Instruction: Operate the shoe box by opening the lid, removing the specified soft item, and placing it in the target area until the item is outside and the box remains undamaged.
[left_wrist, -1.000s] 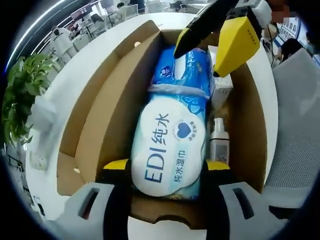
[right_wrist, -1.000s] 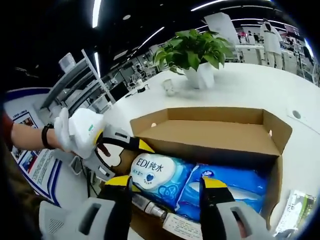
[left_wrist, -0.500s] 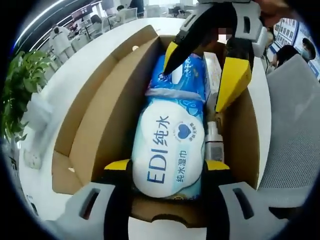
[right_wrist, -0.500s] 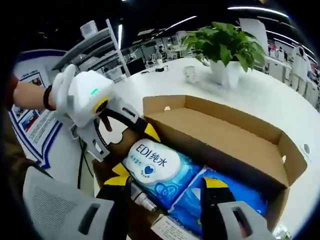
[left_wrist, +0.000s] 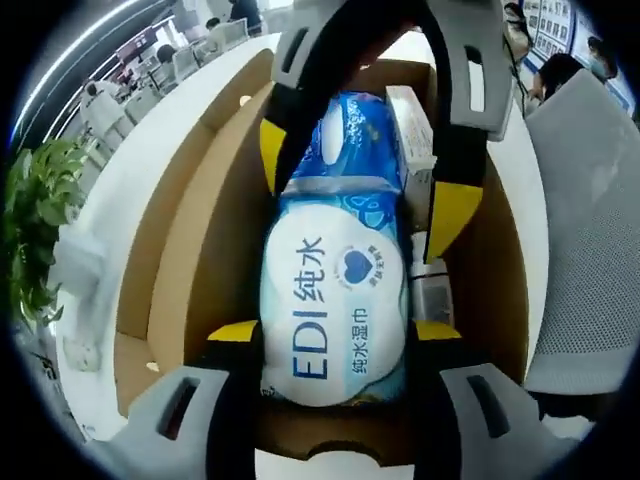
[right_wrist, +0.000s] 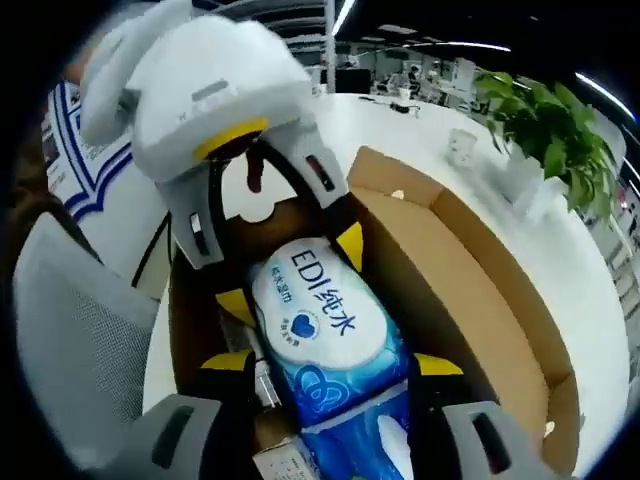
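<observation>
In the left gripper view, we see our left gripper (left_wrist: 334, 332) spread wide, its jaws on either side of the wet-wipes pack (left_wrist: 335, 300) lying in the open shoe box (left_wrist: 190, 260). In the right gripper view, our right gripper (right_wrist: 333, 365) straddles the same pack, jaws wide; whether either grips it, we cannot tell.
</observation>
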